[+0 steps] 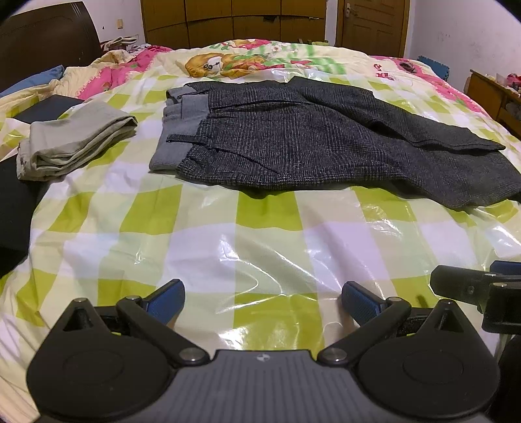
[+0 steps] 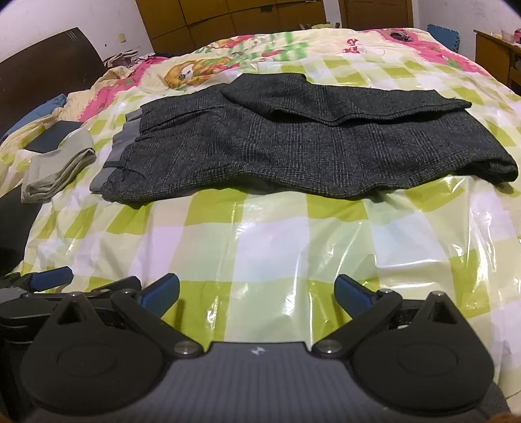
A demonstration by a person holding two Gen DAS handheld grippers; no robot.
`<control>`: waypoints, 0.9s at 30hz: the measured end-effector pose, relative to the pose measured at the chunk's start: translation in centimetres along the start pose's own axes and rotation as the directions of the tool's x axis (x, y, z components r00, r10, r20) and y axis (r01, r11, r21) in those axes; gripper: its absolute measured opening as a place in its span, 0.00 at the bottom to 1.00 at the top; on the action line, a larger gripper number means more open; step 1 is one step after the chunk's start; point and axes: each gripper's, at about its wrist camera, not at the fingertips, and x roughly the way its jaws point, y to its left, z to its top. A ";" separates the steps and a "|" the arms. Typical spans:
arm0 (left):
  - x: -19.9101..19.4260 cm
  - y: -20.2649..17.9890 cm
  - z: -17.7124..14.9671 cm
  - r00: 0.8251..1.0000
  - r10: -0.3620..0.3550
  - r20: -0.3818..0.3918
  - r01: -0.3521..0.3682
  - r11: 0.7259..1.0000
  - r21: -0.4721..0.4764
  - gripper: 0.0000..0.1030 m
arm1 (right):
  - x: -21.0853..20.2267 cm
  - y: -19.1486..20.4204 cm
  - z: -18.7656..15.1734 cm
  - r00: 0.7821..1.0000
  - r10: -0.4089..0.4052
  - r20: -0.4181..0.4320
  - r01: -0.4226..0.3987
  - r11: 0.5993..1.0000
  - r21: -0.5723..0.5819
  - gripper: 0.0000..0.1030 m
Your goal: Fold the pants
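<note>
Hovering side by side with jaws spread and empty, left gripper (image 1: 262, 301) and right gripper (image 2: 257, 294) face the dark pants (image 1: 325, 140) at twelve o'clock, well apart, long axis nine-to-three, waistband at nine, nearer the left gripper.

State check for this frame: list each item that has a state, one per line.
Dark checked pants: lying across the bed, partly folded, one leg laid over the other.
Beige garment: folded, apart from the pants.
Left gripper: open, empty, over the plastic-covered bedspread.
Right gripper: open, empty.
Door: shut.
</note>
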 end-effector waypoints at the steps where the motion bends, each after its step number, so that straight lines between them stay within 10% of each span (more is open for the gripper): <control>1: 0.1 0.0 -0.1 1.000 0.001 0.000 -0.001 1.000 0.000 1.00 | 0.1 0.0 0.0 1.000 0.001 -0.003 -0.001 1.000 -0.001 0.97; 14: 0.5 0.1 -0.1 0.995 0.100 0.019 -0.101 0.991 0.084 1.00 | 0.3 0.1 -0.1 1.000 -0.012 -0.012 0.012 1.000 -0.011 0.97; 27: 0.5 0.1 0.0 0.999 0.046 0.019 -0.047 0.998 0.035 1.00 | 0.4 0.0 -0.1 1.000 -0.011 -0.014 0.011 1.000 -0.004 0.97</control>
